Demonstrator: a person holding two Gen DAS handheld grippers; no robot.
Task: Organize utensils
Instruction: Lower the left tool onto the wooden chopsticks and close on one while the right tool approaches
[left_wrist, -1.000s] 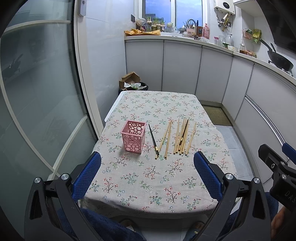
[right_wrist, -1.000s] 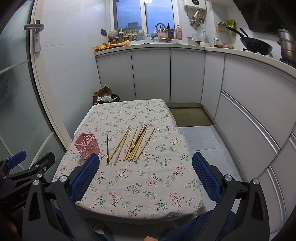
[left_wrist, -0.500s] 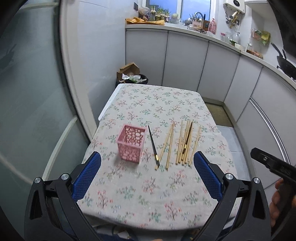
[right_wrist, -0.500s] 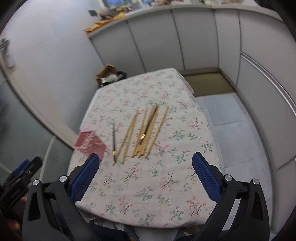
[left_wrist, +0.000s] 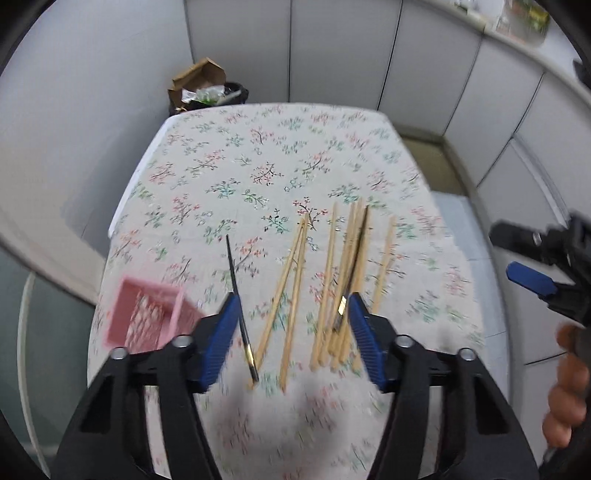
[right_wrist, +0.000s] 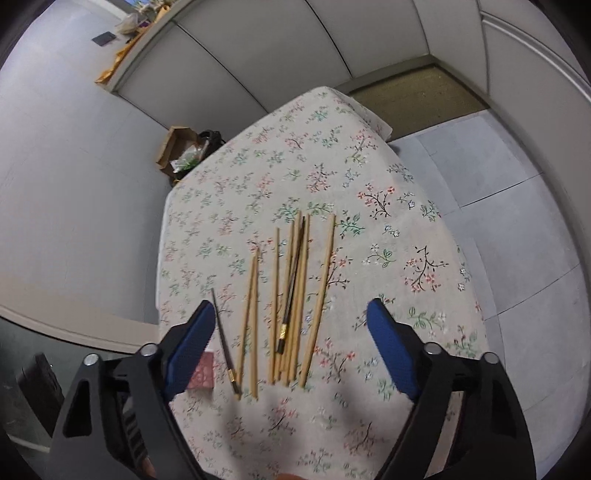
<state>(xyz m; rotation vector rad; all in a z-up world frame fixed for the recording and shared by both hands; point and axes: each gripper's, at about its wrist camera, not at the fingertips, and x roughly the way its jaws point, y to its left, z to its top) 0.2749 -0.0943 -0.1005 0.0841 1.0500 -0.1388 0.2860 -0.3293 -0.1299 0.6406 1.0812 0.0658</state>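
Even, soft indoor light; no hard shadows, no glare. Strong fisheye bending with black vignette at corners. Motion blur in the left wrist view: pink basket smeared, near tablecloth soft. Right wrist view sharper.

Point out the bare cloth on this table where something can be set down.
Free: far half of the tablecloth beyond the chopsticks, and the strip to their right. Crowded: near left, between pink basket and chopsticks.

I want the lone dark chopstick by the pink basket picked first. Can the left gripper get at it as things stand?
Probably yes. The left gripper is open with nothing between its jaws, which have just been closing. The dark chopstick lies apart from the basket and the pale chopsticks.
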